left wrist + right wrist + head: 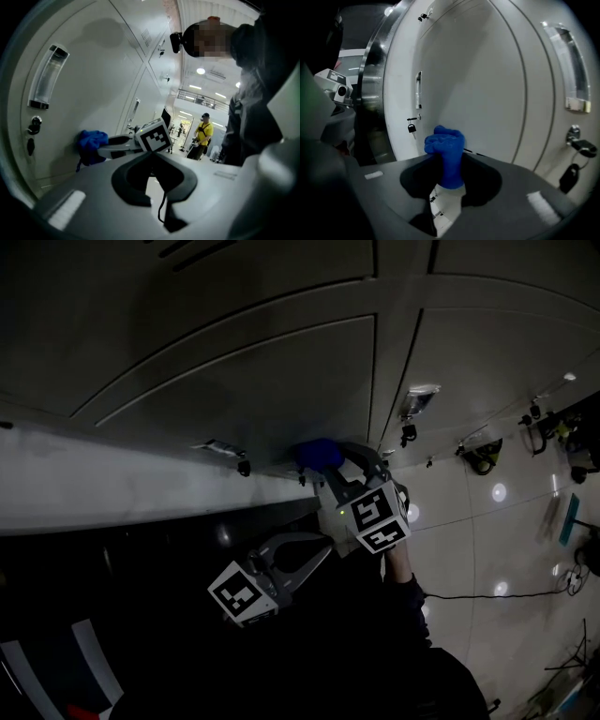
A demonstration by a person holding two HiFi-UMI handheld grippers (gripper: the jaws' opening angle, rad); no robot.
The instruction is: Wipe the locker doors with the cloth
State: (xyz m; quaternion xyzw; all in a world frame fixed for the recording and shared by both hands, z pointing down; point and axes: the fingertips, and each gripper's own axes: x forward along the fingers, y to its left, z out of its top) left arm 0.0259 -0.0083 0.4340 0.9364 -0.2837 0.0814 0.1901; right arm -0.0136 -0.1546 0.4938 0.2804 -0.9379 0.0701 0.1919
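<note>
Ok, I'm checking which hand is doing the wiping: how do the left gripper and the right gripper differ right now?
The right gripper is shut on the blue cloth; the left gripper holds nothing, its jaws together. The right gripper holds the cloth up at the locker door, while the left gripper hangs back nearer the person, clear of the door. Both look like the same kind of two-jaw tool.
</note>
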